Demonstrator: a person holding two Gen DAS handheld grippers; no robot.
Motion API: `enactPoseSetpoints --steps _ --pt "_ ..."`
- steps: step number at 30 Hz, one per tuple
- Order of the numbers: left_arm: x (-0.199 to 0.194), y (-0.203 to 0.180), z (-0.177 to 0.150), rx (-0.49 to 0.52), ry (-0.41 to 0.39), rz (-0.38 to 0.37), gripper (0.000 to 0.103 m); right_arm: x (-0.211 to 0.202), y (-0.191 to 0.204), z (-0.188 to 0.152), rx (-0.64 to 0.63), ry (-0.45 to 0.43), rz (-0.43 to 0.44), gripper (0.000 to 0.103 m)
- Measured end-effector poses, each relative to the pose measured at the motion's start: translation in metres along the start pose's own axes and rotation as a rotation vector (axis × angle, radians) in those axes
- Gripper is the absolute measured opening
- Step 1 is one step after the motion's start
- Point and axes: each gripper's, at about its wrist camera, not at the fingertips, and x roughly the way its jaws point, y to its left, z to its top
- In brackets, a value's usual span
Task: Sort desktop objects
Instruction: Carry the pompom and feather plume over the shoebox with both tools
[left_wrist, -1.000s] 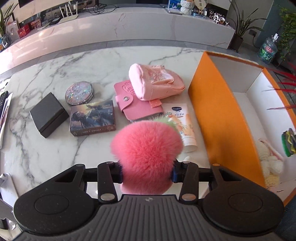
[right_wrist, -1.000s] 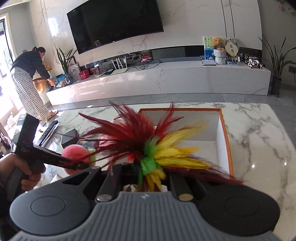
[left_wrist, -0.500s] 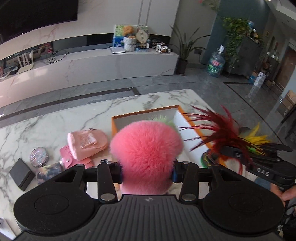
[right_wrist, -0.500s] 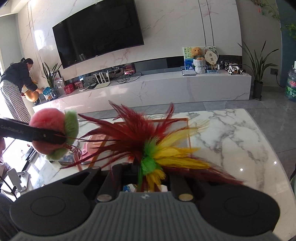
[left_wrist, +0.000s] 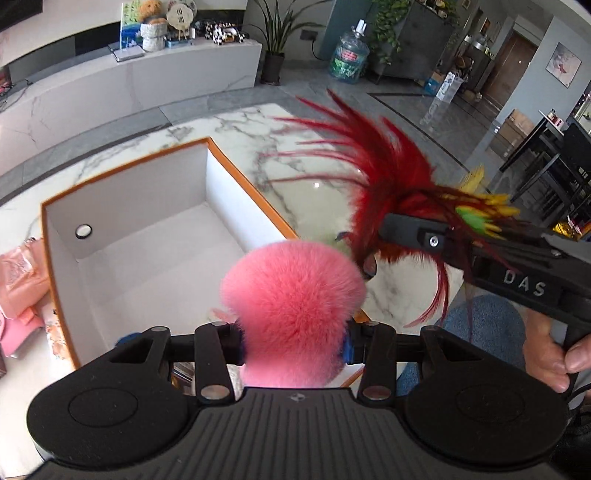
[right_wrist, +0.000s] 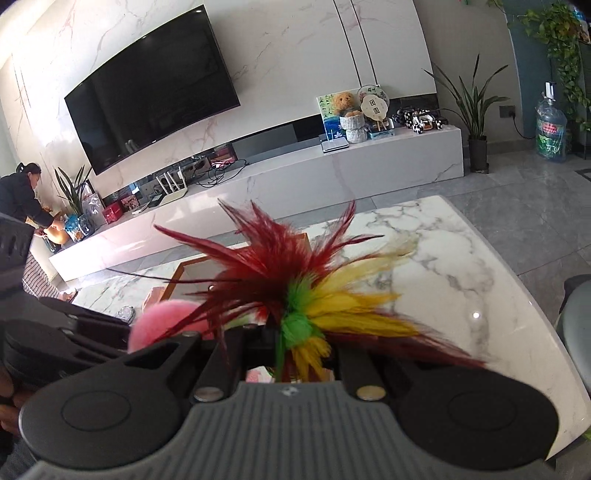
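Observation:
A fluffy pink pompom (left_wrist: 295, 295) sits between the fingers of my left gripper (left_wrist: 293, 341), which is shut on it. It hangs over the near right corner of the orange box (left_wrist: 55, 258) with a white inside. My right gripper (right_wrist: 291, 350) is shut on a feather shuttlecock (right_wrist: 303, 295) with red, yellow and green plumes. In the left wrist view that right gripper (left_wrist: 399, 229) reaches in from the right, a hand (left_wrist: 550, 350) on its grip, and the feathers (left_wrist: 384, 173) fan over the table beside the box. The pompom (right_wrist: 166, 321) also shows low left in the right wrist view.
A pink pouch (left_wrist: 18, 273) and other pink items lie on the marble table (left_wrist: 295, 173) left of the box. A person (right_wrist: 22, 195) bends by the TV bench at the far left. Bare marble (right_wrist: 461, 280) spreads to the right of the box.
My left gripper swung right with the pompom, from over the loose items to above the box. The right gripper with the feathers came in close beside it.

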Motion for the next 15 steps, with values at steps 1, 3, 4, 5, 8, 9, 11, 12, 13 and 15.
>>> enactPoseSetpoints --steps 1,3,4,5,8,9,11,12,13,15 --pt "0.01 -0.002 -0.003 -0.001 0.021 -0.002 0.05 0.0 -0.001 -0.001 0.003 0.001 0.005 0.01" --pt "0.027 -0.001 -0.009 -0.009 0.056 -0.004 0.05 0.003 -0.002 -0.002 0.004 0.006 0.01 0.01" --pt "0.034 -0.001 -0.011 -0.01 0.069 -0.002 0.05 0.004 -0.002 -0.003 0.005 0.009 0.011 0.01" --pt "0.039 0.0 -0.012 -0.008 0.079 0.003 0.05 0.005 -0.003 -0.004 0.005 0.013 0.011 0.01" --pt "0.057 0.002 -0.016 -0.007 0.11 0.007 0.05 0.009 -0.003 -0.005 0.008 0.021 0.016 0.01" --pt "0.061 0.004 -0.017 -0.009 0.119 0.0 0.05 0.01 -0.003 -0.006 0.008 0.023 0.018 0.01" --pt "0.068 0.006 -0.018 -0.012 0.135 -0.016 0.051 0.011 -0.002 -0.007 0.004 0.029 0.023 0.01" --pt "0.07 0.008 -0.018 -0.014 0.136 -0.02 0.052 0.012 -0.002 -0.007 0.0 0.032 0.026 0.01" --pt "0.07 0.009 -0.018 -0.015 0.137 -0.019 0.053 0.013 -0.002 -0.007 -0.003 0.036 0.027 0.01" --pt "0.071 0.013 -0.019 -0.013 0.139 -0.016 0.054 0.015 -0.002 -0.008 -0.011 0.043 0.029 0.01"
